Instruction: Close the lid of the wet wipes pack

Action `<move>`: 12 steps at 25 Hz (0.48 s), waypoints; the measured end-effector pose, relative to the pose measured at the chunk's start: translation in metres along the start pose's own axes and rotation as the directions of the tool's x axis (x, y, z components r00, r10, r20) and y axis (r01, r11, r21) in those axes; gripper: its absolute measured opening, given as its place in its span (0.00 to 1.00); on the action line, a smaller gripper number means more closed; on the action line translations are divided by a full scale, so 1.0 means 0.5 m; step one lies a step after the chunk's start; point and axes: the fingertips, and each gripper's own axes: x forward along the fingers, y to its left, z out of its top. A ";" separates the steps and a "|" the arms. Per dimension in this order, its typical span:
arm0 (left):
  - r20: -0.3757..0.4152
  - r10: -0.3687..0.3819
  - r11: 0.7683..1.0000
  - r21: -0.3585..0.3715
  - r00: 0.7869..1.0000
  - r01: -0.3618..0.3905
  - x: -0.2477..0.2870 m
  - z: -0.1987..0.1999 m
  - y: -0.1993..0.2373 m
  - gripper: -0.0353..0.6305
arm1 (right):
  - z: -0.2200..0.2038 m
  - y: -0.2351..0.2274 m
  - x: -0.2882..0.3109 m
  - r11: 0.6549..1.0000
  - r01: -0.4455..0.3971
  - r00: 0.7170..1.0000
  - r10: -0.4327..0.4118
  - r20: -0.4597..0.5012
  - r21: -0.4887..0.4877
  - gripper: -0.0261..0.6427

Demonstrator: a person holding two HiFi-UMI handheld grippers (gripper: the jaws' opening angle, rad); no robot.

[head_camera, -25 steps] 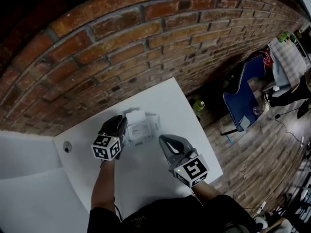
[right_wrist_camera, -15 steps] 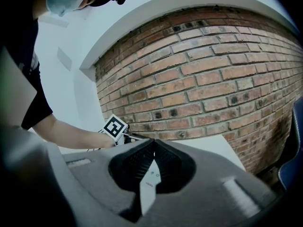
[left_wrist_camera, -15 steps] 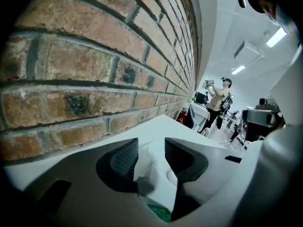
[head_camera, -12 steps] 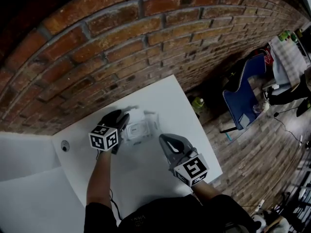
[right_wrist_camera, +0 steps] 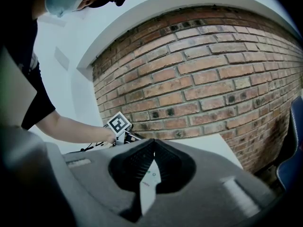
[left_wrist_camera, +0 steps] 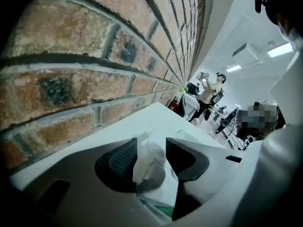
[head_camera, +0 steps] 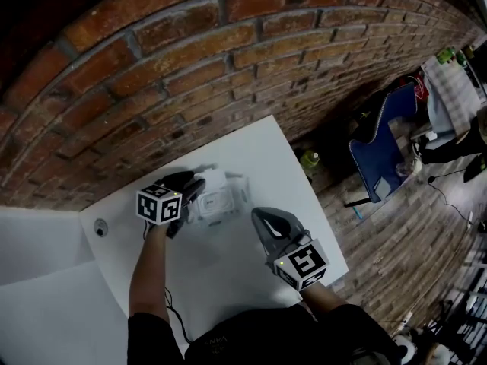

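Note:
The white wet wipes pack [head_camera: 221,202] lies on the white table [head_camera: 251,154] near the brick wall. My left gripper [head_camera: 192,191] is at the pack's left end and points down at it. In the left gripper view its jaws [left_wrist_camera: 151,155] are opening. A white wipe or flap [left_wrist_camera: 146,162] stands between the pads, and the pack's green print [left_wrist_camera: 161,211] shows below. My right gripper [head_camera: 257,215] hovers just right of the pack, apart from it. Its tips [right_wrist_camera: 152,145] are shut, and a white strip with small print [right_wrist_camera: 147,186] shows in the gap below them.
The brick wall [head_camera: 190,74] runs close behind the table. A small round object [head_camera: 101,228] sits near the table's left edge. On the floor to the right stand a green bottle [head_camera: 310,162] and a blue chair [head_camera: 380,150]. People stand far off [left_wrist_camera: 208,91].
The left gripper's marker cube has shifted toward the wall as that gripper tipped down over the pack's left end. The right gripper has stayed put.

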 end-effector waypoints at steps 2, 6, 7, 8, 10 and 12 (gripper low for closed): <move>-0.035 -0.022 1.000 0.009 0.999 0.022 0.005 -0.008 -0.005 0.33 | 0.000 0.000 0.000 1.000 0.000 1.000 0.000 0.000 -0.001 0.04; -0.052 -0.064 0.997 0.037 0.997 0.066 0.003 -0.009 -0.016 0.33 | 0.001 -0.003 -0.002 1.000 0.005 1.000 -0.004 -0.006 0.013 0.04; -0.046 -0.069 0.997 0.041 0.997 0.071 0.000 -0.006 -0.017 0.33 | 0.000 -0.004 -0.003 1.000 0.006 1.000 -0.005 -0.007 0.016 0.04; -0.041 -0.072 0.996 0.046 0.997 0.074 -0.003 -0.004 -0.018 0.33 | 0.000 -0.004 -0.004 1.000 0.007 1.000 -0.007 -0.005 0.016 0.04; -0.034 -0.071 0.995 0.063 0.997 0.073 -0.008 0.000 -0.020 0.33 | 0.000 -0.005 -0.007 1.000 0.010 1.000 -0.010 0.000 0.012 0.04; -0.021 -0.070 0.995 0.075 0.997 0.071 -0.013 0.007 -0.023 0.33 | 0.001 -0.004 -0.008 1.000 0.012 1.000 -0.012 0.002 0.010 0.04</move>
